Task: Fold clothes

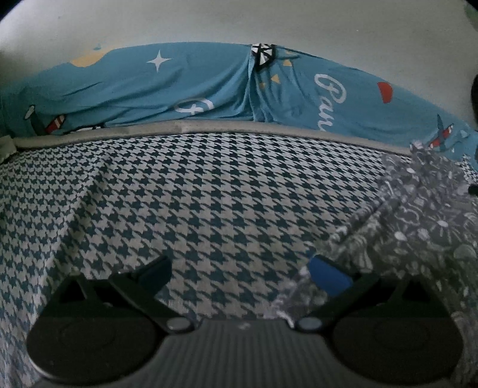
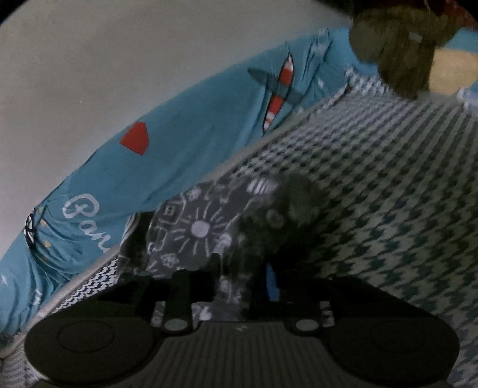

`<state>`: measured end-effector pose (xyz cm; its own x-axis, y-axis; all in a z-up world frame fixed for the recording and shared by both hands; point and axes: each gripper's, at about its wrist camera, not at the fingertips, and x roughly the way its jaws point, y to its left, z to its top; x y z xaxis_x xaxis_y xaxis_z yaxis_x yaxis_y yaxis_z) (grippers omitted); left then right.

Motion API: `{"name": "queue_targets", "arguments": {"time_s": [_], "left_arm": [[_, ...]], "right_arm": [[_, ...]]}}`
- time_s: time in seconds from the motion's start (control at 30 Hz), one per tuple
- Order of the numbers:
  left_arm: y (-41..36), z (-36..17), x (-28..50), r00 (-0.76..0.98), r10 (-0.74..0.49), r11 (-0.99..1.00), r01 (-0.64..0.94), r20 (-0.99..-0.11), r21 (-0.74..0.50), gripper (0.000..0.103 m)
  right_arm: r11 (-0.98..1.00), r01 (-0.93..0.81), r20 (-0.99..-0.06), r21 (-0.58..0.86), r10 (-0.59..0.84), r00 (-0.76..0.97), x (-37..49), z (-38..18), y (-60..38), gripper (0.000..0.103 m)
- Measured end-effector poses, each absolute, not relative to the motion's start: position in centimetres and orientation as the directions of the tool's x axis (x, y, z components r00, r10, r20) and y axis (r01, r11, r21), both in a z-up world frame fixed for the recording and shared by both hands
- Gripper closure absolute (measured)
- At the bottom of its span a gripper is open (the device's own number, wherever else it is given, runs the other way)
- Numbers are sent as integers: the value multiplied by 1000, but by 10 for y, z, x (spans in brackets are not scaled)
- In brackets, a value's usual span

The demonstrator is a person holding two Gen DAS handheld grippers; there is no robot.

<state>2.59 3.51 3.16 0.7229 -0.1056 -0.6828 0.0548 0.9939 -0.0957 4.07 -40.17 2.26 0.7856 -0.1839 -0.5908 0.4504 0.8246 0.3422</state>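
A: Where is the garment?

B: The grey patterned garment [image 1: 418, 226] lies bunched on the houndstooth cover [image 1: 185, 191] of the bed, close to the grey piped edge, with the blue printed sheet [image 1: 209, 86] behind against the pale wall [image 1: 239, 21].

A: And the left claw [image 1: 242, 274]?

B: Its jaws are spread wide over the houndstooth. Nothing sits between them; the garment's edge lies at the blue-padded right finger.

A: The right claw [image 2: 227, 286]?

B: Blurred and dark. Grey patterned cloth runs down between its fingers, but I cannot tell whether the pads press on it. An olive-green bundle [image 2: 397, 44] sits at the far corner.
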Motion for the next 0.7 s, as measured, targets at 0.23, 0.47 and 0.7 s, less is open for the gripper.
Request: {"name": "queue_targets", "arguments": {"time_s": [0.23,0.47,0.7], "left_arm": [[40,27,9,714,-109,992,40,-692,-116,0],[49,23,0,708,-87,992,-5,-701,-128,0],[52,18,-11,702,-91,989,-19,-706,-147,0]], "right_arm": [[883,361,-529,300,-160,833,11,42,-380,49],[956,116,-503,270,37,864,-21,49,-321,49],[959,-93,-516,268,224,826,-50,39,-268,50]]}}
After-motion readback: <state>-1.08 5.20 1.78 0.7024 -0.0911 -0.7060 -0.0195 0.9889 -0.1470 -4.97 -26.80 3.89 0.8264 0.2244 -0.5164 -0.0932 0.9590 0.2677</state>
